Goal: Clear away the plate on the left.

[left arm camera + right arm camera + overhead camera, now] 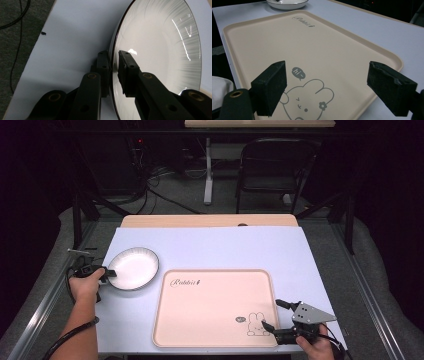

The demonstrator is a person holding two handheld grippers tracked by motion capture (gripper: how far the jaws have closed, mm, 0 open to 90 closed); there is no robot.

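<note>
A white plate (pixel 132 268) with a dark rim sits on the pale tablecloth at the left. My left gripper (pixel 110 272) reaches its left edge from the side. In the left gripper view the jaws straddle the plate (pixel 160 50) rim, one pad outside and one inside, and my left gripper (pixel 114 62) is shut on it. A beige tray (pixel 215 307) with a rabbit drawing lies in the middle. My right gripper (pixel 271 313) hovers open over its near right corner. In the right gripper view my right gripper (pixel 327 66) holds nothing above the tray (pixel 312 37), and the plate (pixel 287 3) lies far off.
The tablecloth (pixel 215 247) covers a wooden table (pixel 200 220) framed by metal rails. Behind the table stand a black chair (pixel 272 165) and a white table leg (pixel 208 170), with cables on the floor. Bare cloth lies beyond the tray.
</note>
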